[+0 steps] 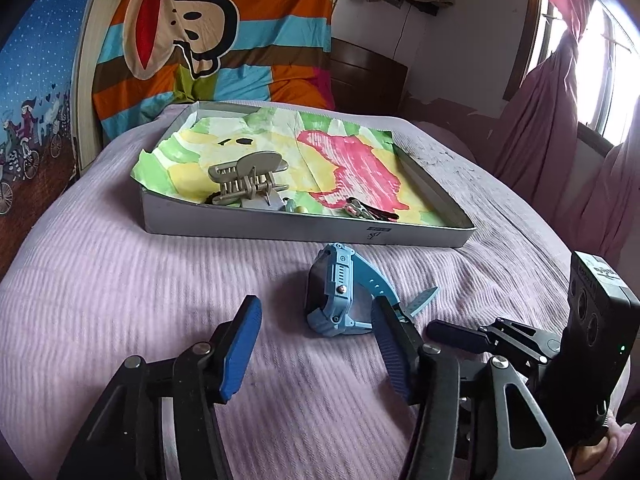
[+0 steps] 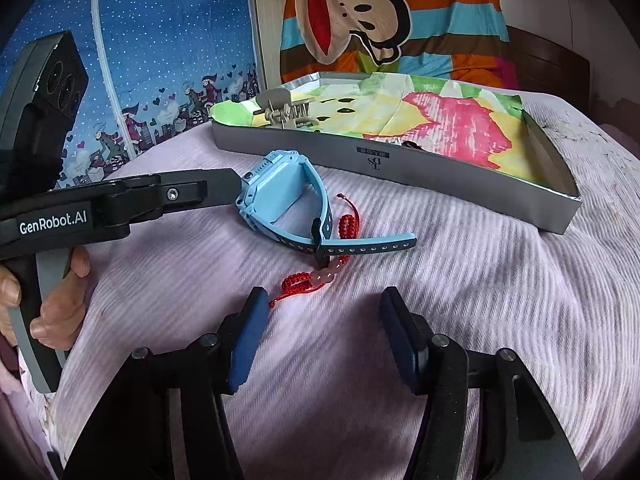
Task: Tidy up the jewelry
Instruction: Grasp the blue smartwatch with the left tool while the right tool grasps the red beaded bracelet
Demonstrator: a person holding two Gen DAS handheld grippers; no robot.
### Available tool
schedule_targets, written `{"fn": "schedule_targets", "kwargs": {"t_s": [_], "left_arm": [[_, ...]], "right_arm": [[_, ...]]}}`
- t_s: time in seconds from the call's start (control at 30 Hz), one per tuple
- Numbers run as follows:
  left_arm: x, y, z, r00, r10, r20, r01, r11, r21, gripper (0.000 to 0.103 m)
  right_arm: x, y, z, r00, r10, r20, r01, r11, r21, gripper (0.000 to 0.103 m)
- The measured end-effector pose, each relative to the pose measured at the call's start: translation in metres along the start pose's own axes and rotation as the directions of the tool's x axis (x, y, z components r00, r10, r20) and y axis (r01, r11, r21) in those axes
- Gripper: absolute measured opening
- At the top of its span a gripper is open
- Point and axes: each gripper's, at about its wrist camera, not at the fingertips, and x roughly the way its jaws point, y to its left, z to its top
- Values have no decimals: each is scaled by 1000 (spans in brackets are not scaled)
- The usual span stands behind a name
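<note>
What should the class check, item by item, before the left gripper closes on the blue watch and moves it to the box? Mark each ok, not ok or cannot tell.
1. Left gripper jaws open: ok.
2. Blue watch sits between those jaws: not ok; it lies near the right jaw, off centre.
3. Right gripper clear of the watch: ok; open, short of it.
4. Red bracelet free of the watch: not ok; the strap lies across it, so it may drag.
5. Box has room: ok; bare paper beside the grey hair claw.
6. Watch will hold firm in the grip: cannot tell.
</note>
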Motion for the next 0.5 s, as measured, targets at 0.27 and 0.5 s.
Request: {"fn": "schedule_targets", "kwargs": {"t_s": [0.27, 0.5], "left_arm": [[15, -7, 5, 999, 3, -32, -2, 1000, 17, 35], [22, -9, 3, 999, 14, -35, -13, 1000, 28, 23]], "right_arm": [[4, -10, 0, 1000, -9, 1, 8, 999, 42, 24], [7, -14, 0, 1000, -20, -10, 21, 997, 69, 13]]}}
